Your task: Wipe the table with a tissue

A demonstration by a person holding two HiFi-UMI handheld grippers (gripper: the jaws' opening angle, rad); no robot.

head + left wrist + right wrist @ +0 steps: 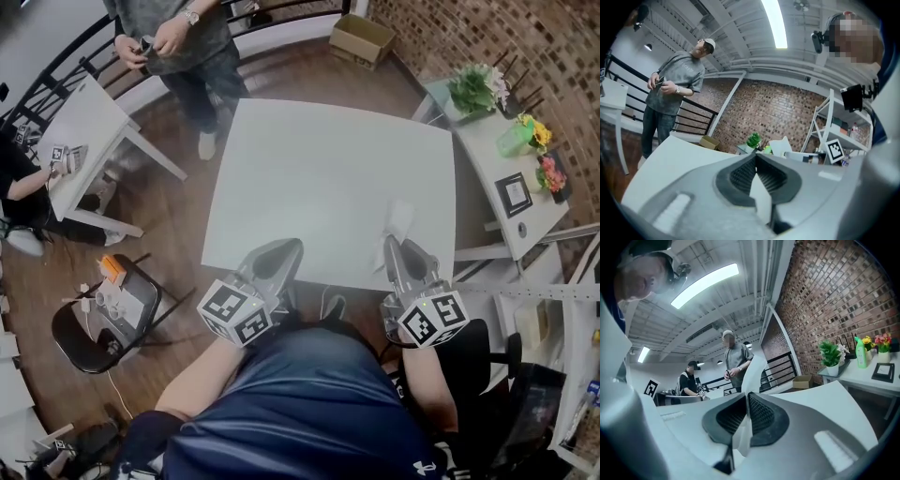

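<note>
The white table (319, 169) fills the middle of the head view. My right gripper (392, 242) hovers over its near right edge, shut on a white tissue (400, 220) that sticks out past the tips. In the right gripper view the tissue (754, 371) stands up from between the closed pads of the right gripper (746, 394) and hangs a little below them. My left gripper (284, 246) is over the near edge, left of the right one, jaws shut, and nothing sticks out of it. The left gripper (755, 157) has its pads together in its own view.
A person (183, 47) stands at the table's far left corner. A small white table (89, 122) and a seated person (19, 187) are at left, and a black chair (108, 314) with items is nearer. A side table with plants (487, 141) and shelving (562, 309) stand right.
</note>
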